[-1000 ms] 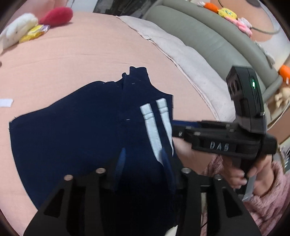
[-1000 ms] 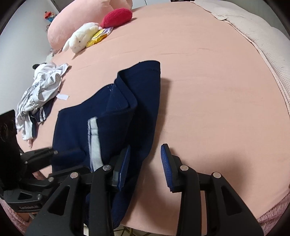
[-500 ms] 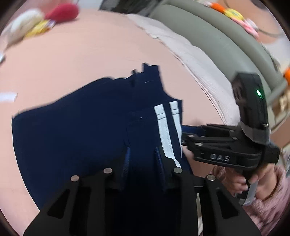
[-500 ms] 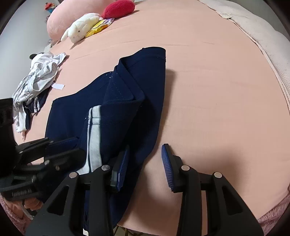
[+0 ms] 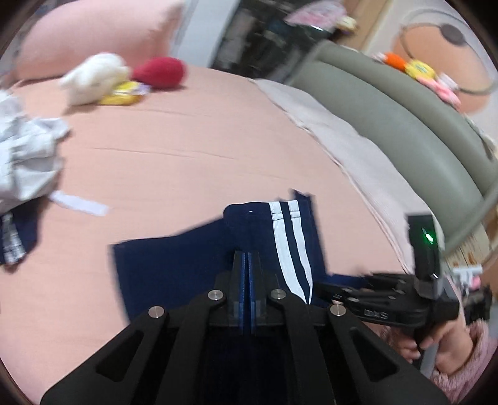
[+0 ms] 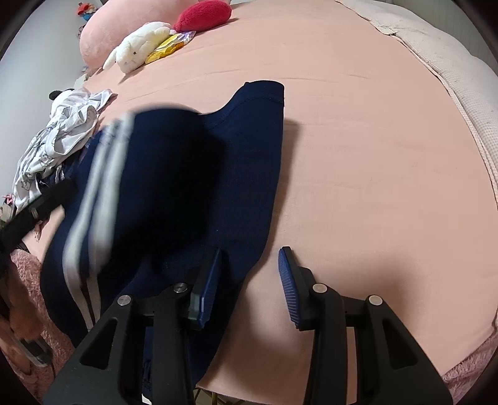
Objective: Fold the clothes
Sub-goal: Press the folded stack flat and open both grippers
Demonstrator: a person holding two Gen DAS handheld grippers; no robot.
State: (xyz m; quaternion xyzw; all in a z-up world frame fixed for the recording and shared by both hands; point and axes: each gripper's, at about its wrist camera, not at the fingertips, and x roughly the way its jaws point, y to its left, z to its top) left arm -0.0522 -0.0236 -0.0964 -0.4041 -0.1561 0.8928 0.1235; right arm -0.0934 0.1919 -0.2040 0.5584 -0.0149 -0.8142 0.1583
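Note:
A navy garment with two white stripes (image 5: 289,246) lies on the pink bed (image 5: 186,174). My left gripper (image 5: 248,258) is shut on a fold of the garment and holds it lifted above the bed. In the right wrist view the lifted, blurred part of the navy garment (image 6: 174,187) hangs over the flat part. My right gripper (image 6: 250,280) is open at the garment's right edge, its left finger over the cloth and its right finger over the bare sheet. The right gripper also shows in the left wrist view (image 5: 330,286).
A white-and-grey clothes pile (image 6: 59,137) lies at the left. A white plush (image 6: 137,46), a yellow packet (image 6: 168,46), a red cushion (image 6: 202,14) and a pink pillow (image 6: 102,31) sit at the bed's far end. A beige blanket (image 5: 342,146) and grey headboard (image 5: 389,115) run along the right.
My left gripper closed on the navy garment and lifted it up and forward over the flat part. My right gripper stayed open at the garment's right edge.

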